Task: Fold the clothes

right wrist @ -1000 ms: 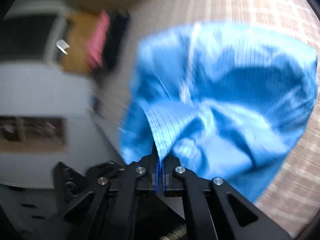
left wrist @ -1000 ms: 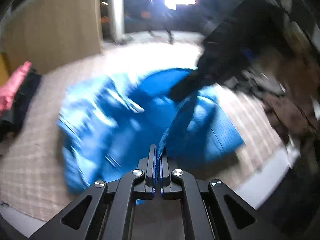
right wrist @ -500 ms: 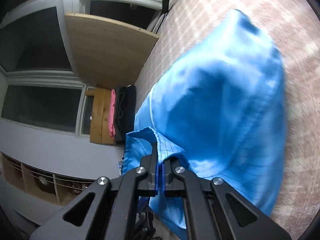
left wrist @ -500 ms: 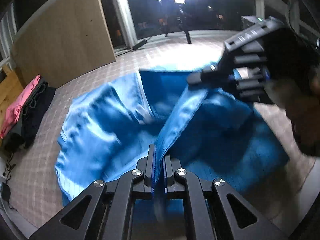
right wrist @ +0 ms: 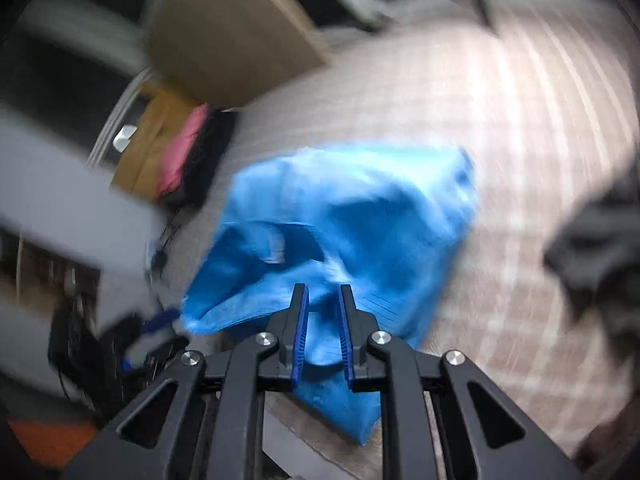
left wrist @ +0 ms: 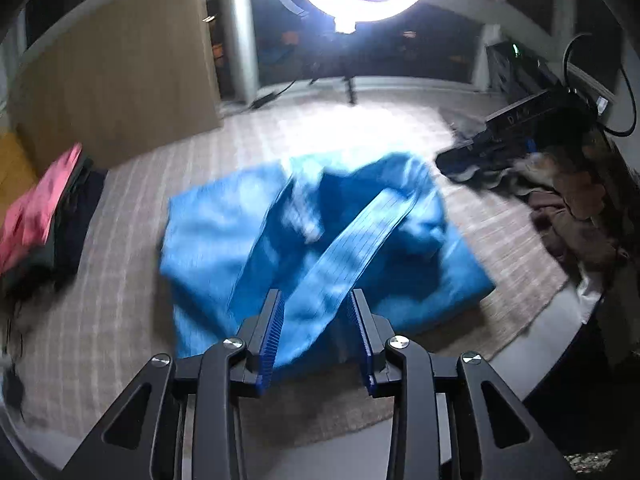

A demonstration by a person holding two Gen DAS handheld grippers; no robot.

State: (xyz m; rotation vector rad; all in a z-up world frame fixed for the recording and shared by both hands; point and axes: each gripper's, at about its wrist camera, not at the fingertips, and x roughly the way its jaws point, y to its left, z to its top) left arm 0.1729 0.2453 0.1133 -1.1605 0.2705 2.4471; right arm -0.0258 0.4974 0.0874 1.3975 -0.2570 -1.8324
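In the left wrist view, the left gripper (left wrist: 317,334) is seen with its jaws opening. A strip of the blue garment (left wrist: 320,240) runs up between them, but the pads are not pressed on it. The rest of the garment lies bunched on the checked rug (left wrist: 120,280), near the middle, with a pink and dark pile of clothes (left wrist: 44,216) at the far left and a brown heap (left wrist: 576,216) at the right. A risk is judged here: once the strip is let go, it could drop crooked across the garment, so that a skewed fold is left.

In the right wrist view, the right gripper (right wrist: 323,330) is likewise seen with its jaws opening. Blue cloth (right wrist: 352,216) is between the pads and hangs below them, apparently loose. The picture is blurred, so contact cannot be told for certain. If the cloth were caught on the ribbed pads, the near edge might be dragged off the rug.
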